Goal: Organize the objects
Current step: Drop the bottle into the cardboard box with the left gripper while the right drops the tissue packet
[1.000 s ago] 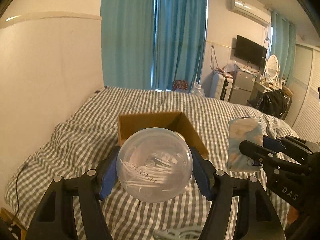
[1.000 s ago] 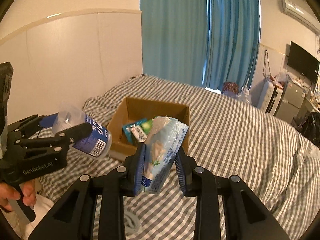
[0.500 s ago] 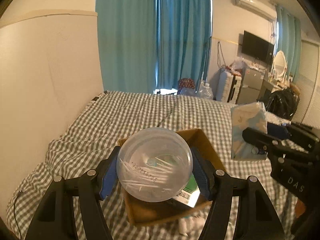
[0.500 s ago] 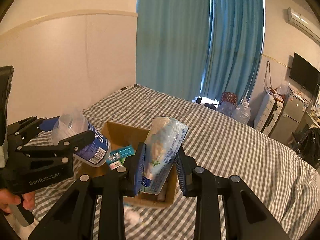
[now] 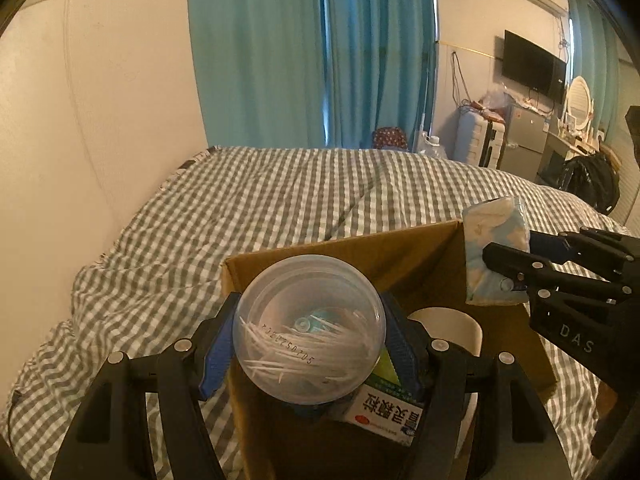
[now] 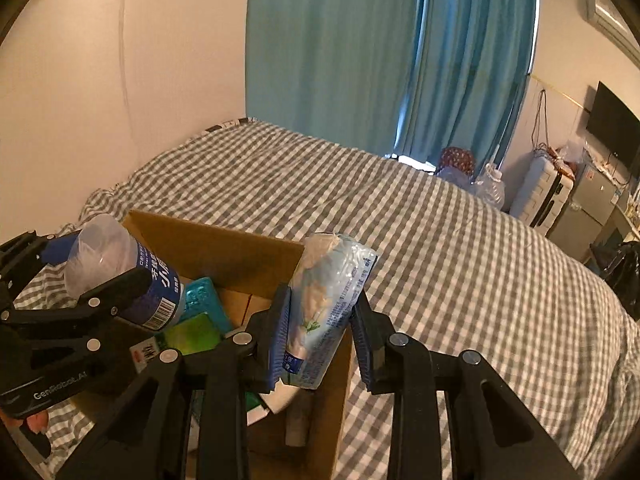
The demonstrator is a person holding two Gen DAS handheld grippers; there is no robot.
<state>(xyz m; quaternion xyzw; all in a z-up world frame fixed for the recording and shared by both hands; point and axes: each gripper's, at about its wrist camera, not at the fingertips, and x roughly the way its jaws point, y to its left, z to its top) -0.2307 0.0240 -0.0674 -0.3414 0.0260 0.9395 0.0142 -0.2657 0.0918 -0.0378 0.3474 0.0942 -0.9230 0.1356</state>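
My left gripper (image 5: 310, 334) is shut on a clear round tub of white picks (image 5: 310, 328), held over the open cardboard box (image 5: 352, 250). In the right wrist view the tub (image 6: 120, 268) shows a blue label and hangs above the box's (image 6: 224, 246) left side. My right gripper (image 6: 320, 330) is shut on a pale blue tissue pack (image 6: 328, 304), held over the box's right part. The pack also shows at the right of the left wrist view (image 5: 494, 258). Inside the box lie a green and white packet (image 5: 386, 410), a teal packet (image 6: 202, 300) and a white cup (image 5: 448, 330).
The box rests on a bed with a grey checked cover (image 6: 460, 240). A cream wall (image 5: 100, 128) runs along the bed's left side. Blue curtains (image 5: 312, 56), a suitcase (image 6: 538, 192) and a wall television (image 5: 534, 62) stand beyond the bed.
Both grippers have moved forward and down over the box with their loads. The box now fills the lower part of both views and its contents show close below.
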